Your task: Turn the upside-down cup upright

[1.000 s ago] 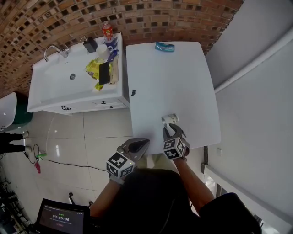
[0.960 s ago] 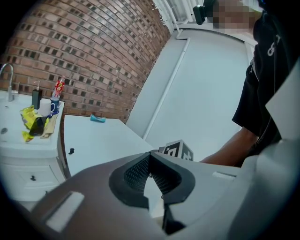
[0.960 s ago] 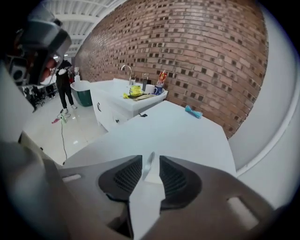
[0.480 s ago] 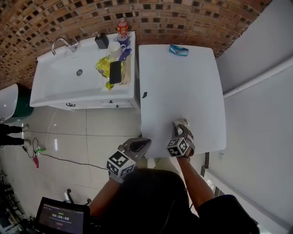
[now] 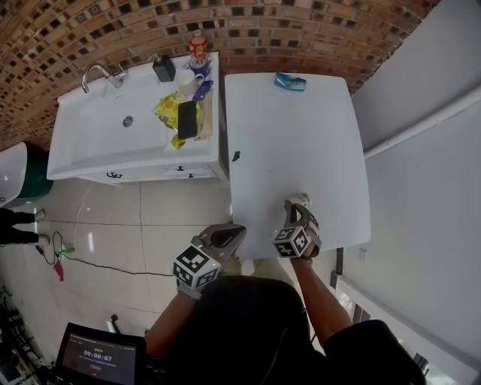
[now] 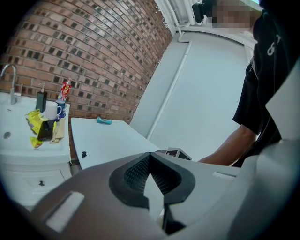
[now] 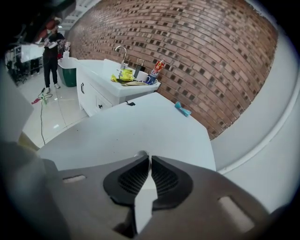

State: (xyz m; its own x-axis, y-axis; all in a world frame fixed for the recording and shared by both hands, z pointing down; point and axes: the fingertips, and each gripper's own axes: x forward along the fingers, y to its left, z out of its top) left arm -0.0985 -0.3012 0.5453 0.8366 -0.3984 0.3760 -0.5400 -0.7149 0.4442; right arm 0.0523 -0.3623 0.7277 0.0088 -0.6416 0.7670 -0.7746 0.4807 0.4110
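Table [image 5: 301, 135]: we see a white top, smooth and matt.
Wall [image 5: 248, 22], at 12 o'clock: we read rough brick with pale mortar joints.
Basin unit [image 5: 83, 150], at 10 o'clock: white and glossy, ceramic-looking to us.
Tap [image 5: 114, 75]: we see shiny metal.
Floor [image 5: 150, 218]: glossy tiles; we see light reflected.
Cup [image 5: 298, 201]: white and smooth; we cannot tell its material.

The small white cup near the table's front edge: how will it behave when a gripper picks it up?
The cup looks small and thin-walled, so it is probably light and easily crushed. The right gripper is closing its jaws with what seems the cup's wall between them; a gentle squeeze seems wiser. Near the table edge, it may tip or slide if nudged.
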